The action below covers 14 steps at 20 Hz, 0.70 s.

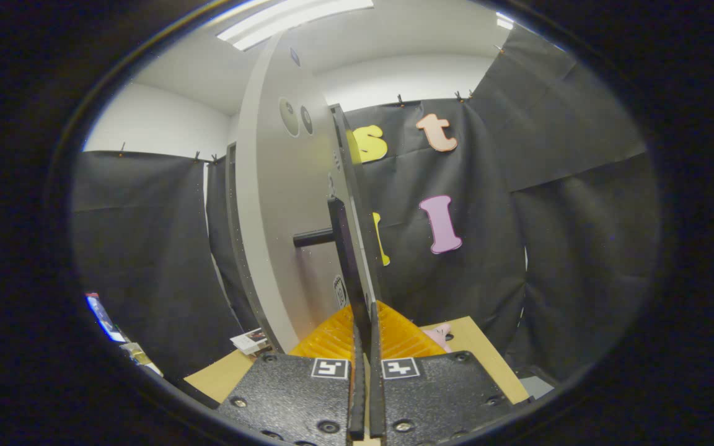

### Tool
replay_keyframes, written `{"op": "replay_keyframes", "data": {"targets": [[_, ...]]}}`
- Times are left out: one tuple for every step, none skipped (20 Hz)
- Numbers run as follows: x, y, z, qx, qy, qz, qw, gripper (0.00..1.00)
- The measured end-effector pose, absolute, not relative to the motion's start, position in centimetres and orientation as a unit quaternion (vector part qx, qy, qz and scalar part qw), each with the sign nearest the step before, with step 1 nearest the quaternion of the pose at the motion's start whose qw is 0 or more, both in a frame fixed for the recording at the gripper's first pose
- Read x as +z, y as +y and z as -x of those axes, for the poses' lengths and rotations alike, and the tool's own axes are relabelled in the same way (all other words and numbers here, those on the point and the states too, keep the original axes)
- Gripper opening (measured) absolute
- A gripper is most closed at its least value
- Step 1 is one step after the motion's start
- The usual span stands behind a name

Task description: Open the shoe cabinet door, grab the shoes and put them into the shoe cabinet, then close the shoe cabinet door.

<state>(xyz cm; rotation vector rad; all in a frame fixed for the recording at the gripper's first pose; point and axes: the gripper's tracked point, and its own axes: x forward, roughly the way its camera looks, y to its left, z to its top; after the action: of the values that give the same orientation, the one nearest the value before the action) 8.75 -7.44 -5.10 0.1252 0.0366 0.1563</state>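
Left wall: black cloth (146, 248) hung on clips along a white wall, filling the left of the frame.

Lower-left clutter: papers or a leaflet (250, 341) lying at the foot of the door, on the wooden table (220, 376); a small bright item further left, too blurred to identify.

Shoe cabinet door (282, 204): pale grey panel, swung open and seen nearly edge-on, rising from the lower centre to the top of the frame; round fittings near its upper part.

Door handle (317, 236): dark bar jutting leftward from the panel at mid-height, joining a dark vertical strip (348, 260) along the door's edge.

Gripper (366, 337): at bottom centre, fingers drawn nearly together with only a thin slit between them, pinched on the lower part of the door's thin edge, which runs straight up from the slit; squeeze on both sides looks firm though the contact itself is narrow.

Shoe cabinet: body hidden behind the open door, so interior cannot be made out.

Pink object (440, 334): just right of the fingers on the table, mostly hidden, possibly a shoe, cannot tell.

Right wall: more black cloth, draped from the ceiling down to the table's far edge at lower right.

Ceiling: white, with a strip light (289, 18) at top centre.
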Motion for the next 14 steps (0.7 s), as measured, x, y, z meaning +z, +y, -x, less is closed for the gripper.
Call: {"op": "replay_keyframes", "data": {"targets": [[-5.3,-7.5,-8.8,0.066,0.018,-0.065,0.996,0.08],[-5.3,-7.8,-8.4,0.055,0.013,-0.06,0.997,0.1],[-5.5,-8.7,-7.3,0.034,0.006,-0.049,0.998,0.21],[-5.5,-9.3,-6.3,0.017,-0.003,-0.038,0.999,0.32],[-5.9,-9.6,-5.4,0.0,-0.002,-0.022,1.0,0.43],[-6.6,-9.6,-4.2,-0.012,0.001,-0.012,1.0,0.52],[-7.4,-9.3,-3.6,-0.014,0.007,-0.007,1.0,0.61],[-8.1,-8.6,-2.7,-0.008,0.012,-0.005,1.0,0.66],[-8.6,-8.0,-2.1,-0.002,0.014,-0.001,1.0,0.71],[-9.3,-7.4,-1.5,0.001,0.017,0.004,1.0,0.85],[-10.0,-6.9,-0.9,0.0,0.019,0.007,1.0,0.9],[-10.8,-6.4,-0.4,0.001,0.024,0.01,1.0,0.95],[-11.5,-5.5,0.0,0.006,0.027,0.01,1.0,0.99],[-12.2,-4.4,0.2,0.016,0.03,0.009,0.999,1.0]]}}
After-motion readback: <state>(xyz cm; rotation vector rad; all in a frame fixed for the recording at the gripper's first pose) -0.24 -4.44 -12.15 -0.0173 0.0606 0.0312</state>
